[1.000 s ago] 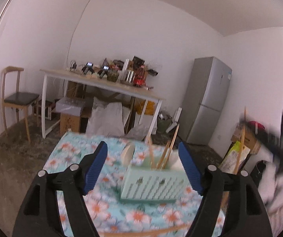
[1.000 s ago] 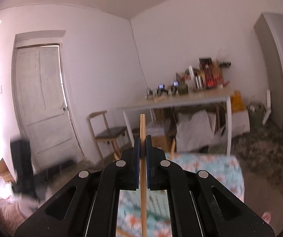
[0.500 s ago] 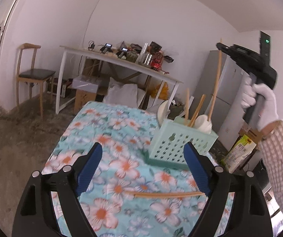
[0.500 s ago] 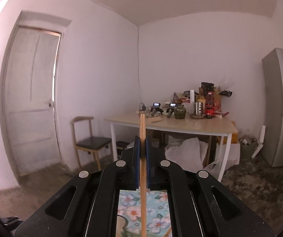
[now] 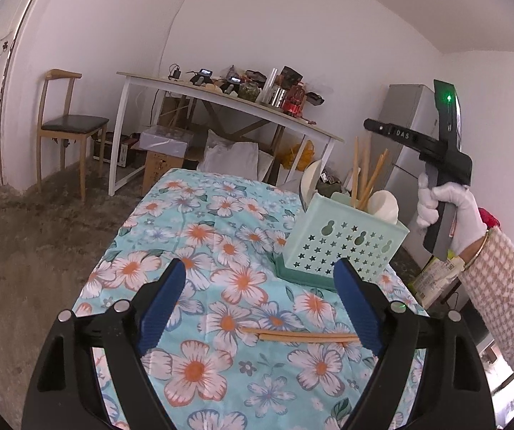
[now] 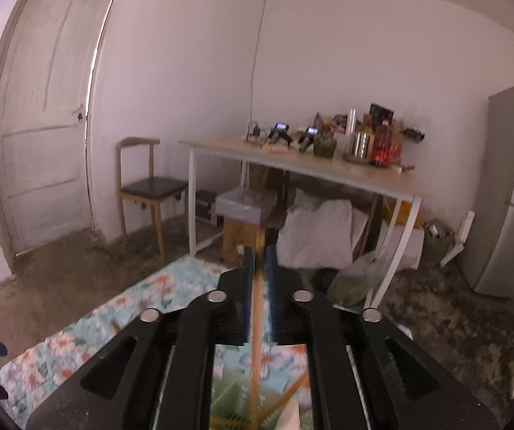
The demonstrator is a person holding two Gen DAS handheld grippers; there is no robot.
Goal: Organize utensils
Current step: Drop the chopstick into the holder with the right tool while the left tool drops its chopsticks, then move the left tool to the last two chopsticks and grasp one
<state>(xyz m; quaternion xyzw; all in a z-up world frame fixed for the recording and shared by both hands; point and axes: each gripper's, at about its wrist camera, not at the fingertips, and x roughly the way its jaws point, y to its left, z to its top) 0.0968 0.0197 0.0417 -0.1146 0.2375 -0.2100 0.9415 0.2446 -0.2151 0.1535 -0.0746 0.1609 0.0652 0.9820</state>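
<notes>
A mint-green perforated utensil basket (image 5: 342,242) stands on the floral tablecloth (image 5: 221,251) and holds several wooden chopsticks (image 5: 355,173) and white spoons (image 5: 385,206). One wooden chopstick (image 5: 307,337) lies flat on the cloth between the fingers of my left gripper (image 5: 262,308), which is open and empty just above it. My right gripper (image 6: 259,286) hovers over the basket (image 6: 235,394) with its jaws slightly parted. A blurred chopstick (image 6: 255,351) stands between them, its lower end down in the basket. The right gripper also shows in the left wrist view (image 5: 368,124), held by a white-gloved hand.
Beyond the cloth-covered table stand a white-legged table (image 5: 228,98) crowded with bottles and gadgets, a wooden chair (image 5: 72,127), a grey fridge (image 5: 407,132), boxes and white sacks (image 5: 233,157) on a rough floor. A white door (image 6: 45,107) is at the left.
The right gripper has dropped down over the basket and its jaws have parted; the chopstick it held now slides between them into the basket. My left gripper has come lower over the lying chopstick.
</notes>
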